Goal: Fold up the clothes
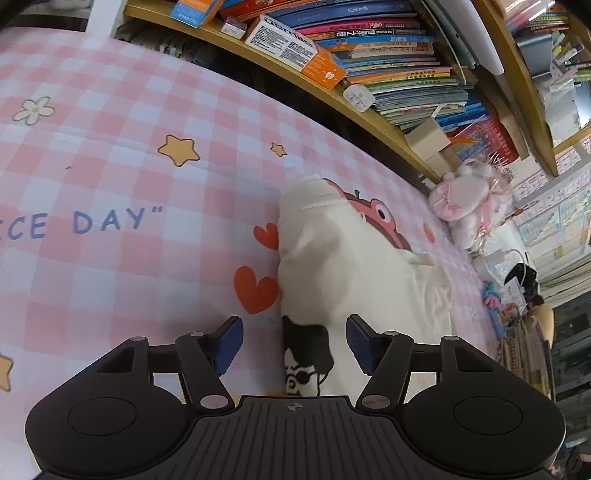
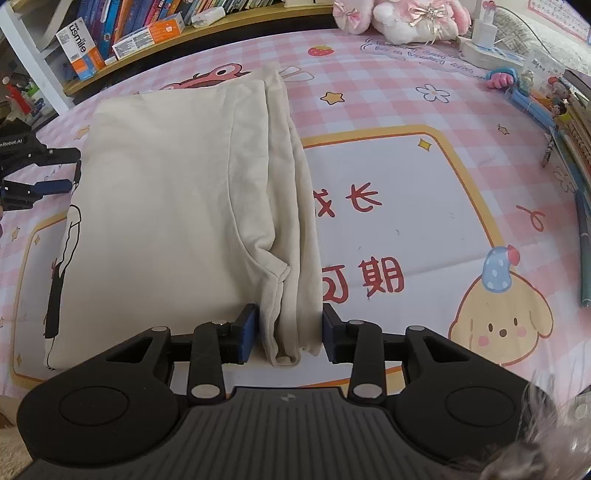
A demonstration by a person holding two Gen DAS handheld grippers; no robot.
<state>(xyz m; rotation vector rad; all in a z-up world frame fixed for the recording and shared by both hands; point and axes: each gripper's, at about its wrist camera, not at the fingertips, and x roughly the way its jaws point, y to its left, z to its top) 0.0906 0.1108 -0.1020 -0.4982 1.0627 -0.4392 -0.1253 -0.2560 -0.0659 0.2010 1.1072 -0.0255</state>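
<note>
garment: a cream shirt (image 2: 159, 206) lies folded on the pink checked tablecloth (image 2: 388, 107), a long rectangle with a black figure print along its left edge.
right fold: the right side is turned in, leaving a thick bunched ridge of layers (image 2: 291, 221) that runs from the far end down to my right tongs.
my right tongs: the right gripper (image 2: 289, 334) has its blue pads (image 2: 246, 334) apart, one on each side of the ridge's near end; the cloth sits between them, and i cannot tell whether either pad touches it.
my left tongs: the left gripper (image 1: 294, 343) is held wide apart over the shirt's printed edge (image 1: 306, 358), nothing clamped; the left pad is over bare tablecloth, the right one over cream cloth.
left tongs seen from the right: my left gripper shows at the shirt's far left corner, just beside the cloth.
surroundings: a shelf of books (image 1: 399, 62) runs along the far side of the table; a pink plush toy (image 2: 402, 18) sits at the far end; pens (image 2: 583, 236) lie at the right edge.
</note>
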